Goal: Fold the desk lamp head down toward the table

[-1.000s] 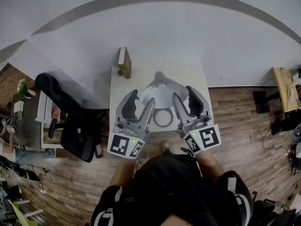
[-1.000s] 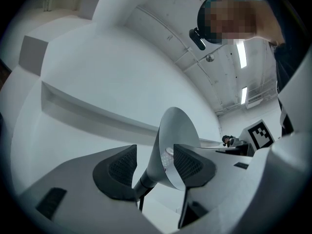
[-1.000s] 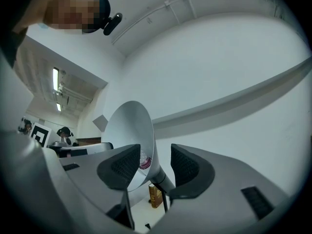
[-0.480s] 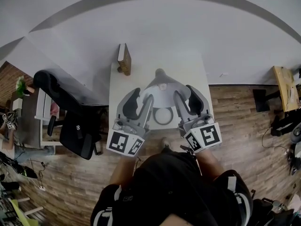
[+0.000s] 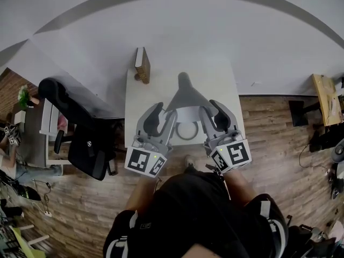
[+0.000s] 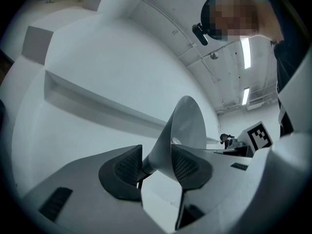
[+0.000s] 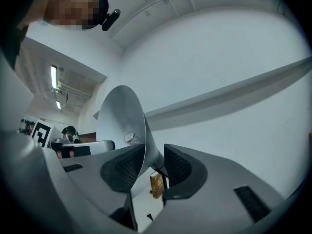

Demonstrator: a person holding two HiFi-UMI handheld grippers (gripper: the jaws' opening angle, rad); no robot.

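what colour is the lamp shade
Light grey lamp shade, best seen in the right gripper view.

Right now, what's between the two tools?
The lamp head, in the head view. Left tool and right tool have just been closing their jaws, its rim between them. Its base ring lies beneath.

Head view looks down; gripper views flank the lamp head [image 5: 186, 95] closely.

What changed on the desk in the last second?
The lamp head tipped down toward the table, its open side now turned away from the head camera. The left gripper and right gripper have just been closing their jaws onto its rim. The book stayed put.
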